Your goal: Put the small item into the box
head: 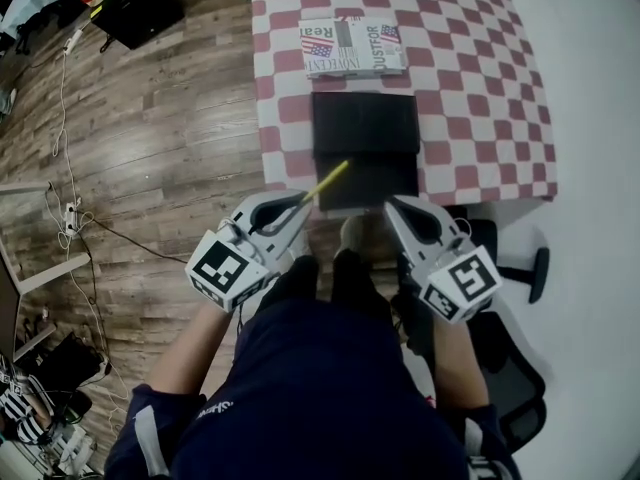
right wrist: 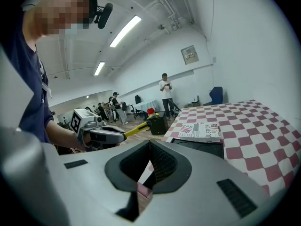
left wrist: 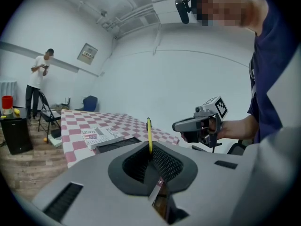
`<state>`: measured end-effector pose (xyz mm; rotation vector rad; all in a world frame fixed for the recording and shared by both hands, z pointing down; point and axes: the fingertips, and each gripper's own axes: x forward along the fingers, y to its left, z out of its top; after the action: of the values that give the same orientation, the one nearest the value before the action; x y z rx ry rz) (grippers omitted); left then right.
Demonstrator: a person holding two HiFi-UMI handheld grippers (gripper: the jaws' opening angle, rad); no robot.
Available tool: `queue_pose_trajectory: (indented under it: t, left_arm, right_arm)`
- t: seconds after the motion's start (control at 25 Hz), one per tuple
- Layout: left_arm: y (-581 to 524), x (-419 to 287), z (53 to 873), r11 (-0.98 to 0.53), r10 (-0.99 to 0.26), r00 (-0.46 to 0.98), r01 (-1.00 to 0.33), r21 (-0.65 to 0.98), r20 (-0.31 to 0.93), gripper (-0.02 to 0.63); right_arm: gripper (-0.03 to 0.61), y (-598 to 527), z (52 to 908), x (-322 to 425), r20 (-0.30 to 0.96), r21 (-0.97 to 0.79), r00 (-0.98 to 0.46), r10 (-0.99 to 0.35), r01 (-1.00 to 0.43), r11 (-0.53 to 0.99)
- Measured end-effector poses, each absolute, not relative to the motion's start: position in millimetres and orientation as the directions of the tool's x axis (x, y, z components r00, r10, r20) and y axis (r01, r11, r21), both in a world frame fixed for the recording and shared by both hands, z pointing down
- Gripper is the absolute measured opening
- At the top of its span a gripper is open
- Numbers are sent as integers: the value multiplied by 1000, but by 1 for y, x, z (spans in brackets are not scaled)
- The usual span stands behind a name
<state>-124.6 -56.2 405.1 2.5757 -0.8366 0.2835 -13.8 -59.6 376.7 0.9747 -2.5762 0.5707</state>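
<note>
Red-and-white checked tabletop point(head: 480, 78) carried an open black box point(head: 365, 128) near its front edge, with a printed paper point(head: 352, 46) lying just behind it. Both grippers were held off the tabletop's near edge: left gripper point(head: 300, 205) had its jaws clamped on a thin yellow pen point(head: 327, 180), right gripper point(head: 393, 208) had its jaws closed together with nothing between them. In the head view the pen angled up from the left jaws with its tip over the box's front edge, not inside.
</note>
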Motion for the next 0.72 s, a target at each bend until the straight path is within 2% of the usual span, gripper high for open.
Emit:
queue_pose_trajectory:
  t: [0.44, 0.72]
  left_arm:
    - [-87, -89, 446, -761, -482, 790, -592, 267, 378, 46]
    - [-94, -57, 481, -797, -419, 784, -559, 228, 457, 46]
  right_arm:
    - [17, -92, 398, 10, 438, -291, -749, -498, -642, 709]
    - [17, -104, 417, 36, 447, -322, -761, -471, -628, 709]
